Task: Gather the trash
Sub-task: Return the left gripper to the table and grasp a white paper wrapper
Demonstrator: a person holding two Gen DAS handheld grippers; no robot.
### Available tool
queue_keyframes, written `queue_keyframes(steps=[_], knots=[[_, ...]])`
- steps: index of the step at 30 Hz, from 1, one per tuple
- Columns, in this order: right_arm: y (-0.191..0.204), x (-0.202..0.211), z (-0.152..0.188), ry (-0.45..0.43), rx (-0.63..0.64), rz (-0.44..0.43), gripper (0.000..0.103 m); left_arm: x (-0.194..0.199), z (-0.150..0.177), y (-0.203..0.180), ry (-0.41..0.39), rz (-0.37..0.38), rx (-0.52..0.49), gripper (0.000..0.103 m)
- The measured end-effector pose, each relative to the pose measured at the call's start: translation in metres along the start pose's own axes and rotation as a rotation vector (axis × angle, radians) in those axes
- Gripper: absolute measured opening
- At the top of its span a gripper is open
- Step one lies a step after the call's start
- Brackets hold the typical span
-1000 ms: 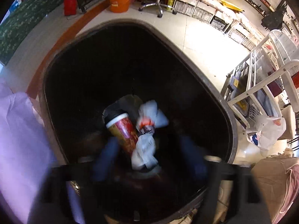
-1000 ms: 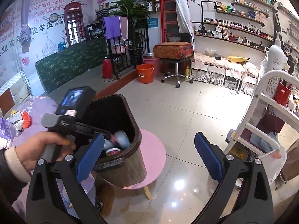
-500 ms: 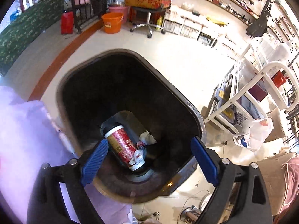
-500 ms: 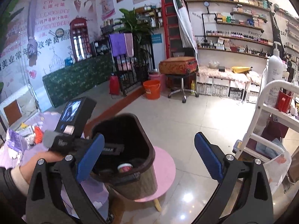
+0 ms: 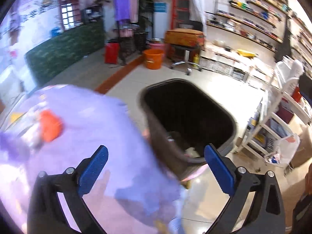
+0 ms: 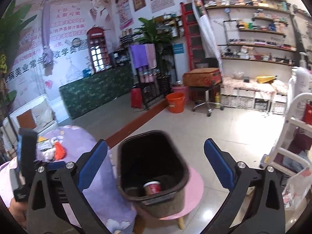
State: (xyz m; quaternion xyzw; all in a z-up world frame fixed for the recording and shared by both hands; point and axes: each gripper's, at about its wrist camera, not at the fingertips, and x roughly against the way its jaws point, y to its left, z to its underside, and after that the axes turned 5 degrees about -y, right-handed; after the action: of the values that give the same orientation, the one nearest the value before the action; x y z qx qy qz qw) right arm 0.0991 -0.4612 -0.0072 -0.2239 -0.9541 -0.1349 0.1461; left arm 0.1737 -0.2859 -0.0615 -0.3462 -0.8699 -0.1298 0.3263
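Note:
A dark brown trash bin [image 6: 156,198] stands on a pink stool [image 6: 193,193] beside a table with a lilac cloth [image 6: 85,146]. A red paper cup [image 6: 152,187] lies in the bin. In the left wrist view the bin [image 5: 156,124] is ahead and to the right, with white paper [image 5: 190,151] showing inside. My left gripper [image 5: 155,167] is open and empty over the table's edge [image 5: 109,132]. My right gripper [image 6: 155,167] is open and empty above the bin. An orange item [image 5: 50,125] and other scraps [image 6: 48,146] lie on the table.
A white trolley rack [image 5: 276,120] stands right of the bin with a plastic bag [image 5: 282,152] hanging on it. An orange bucket [image 6: 175,103], a swivel stool carrying a brown case [image 6: 202,78] and a green counter [image 6: 97,93] stand further back. Shelves line the right wall.
My left gripper has pulled up out of the bin and swung left over the lilac table. The red cup and white paper stay in the bin. The right view has risen slightly.

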Motion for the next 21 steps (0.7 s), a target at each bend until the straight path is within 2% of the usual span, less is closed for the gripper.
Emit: queue_keyframes(steps=[9,14,17,21], knots=[[0.082,-0.047,0.029,0.212,0.069,-0.275,0.098,0.052,0.048,0.088,-0.001,-0.194,0.161,0.098],[0.142,-0.068,0.056,0.319,0.197,-0.386,0.098,0.07,0.079,0.139,0.039,-0.303,0.229,0.098],[0.172,-0.076,0.071,0.368,0.246,-0.446,0.098,0.075,0.096,0.169,0.082,-0.342,0.28,0.09],[0.196,-0.081,0.083,0.402,0.293,-0.484,0.098,0.079,0.108,0.207,0.106,-0.339,0.374,0.076]])
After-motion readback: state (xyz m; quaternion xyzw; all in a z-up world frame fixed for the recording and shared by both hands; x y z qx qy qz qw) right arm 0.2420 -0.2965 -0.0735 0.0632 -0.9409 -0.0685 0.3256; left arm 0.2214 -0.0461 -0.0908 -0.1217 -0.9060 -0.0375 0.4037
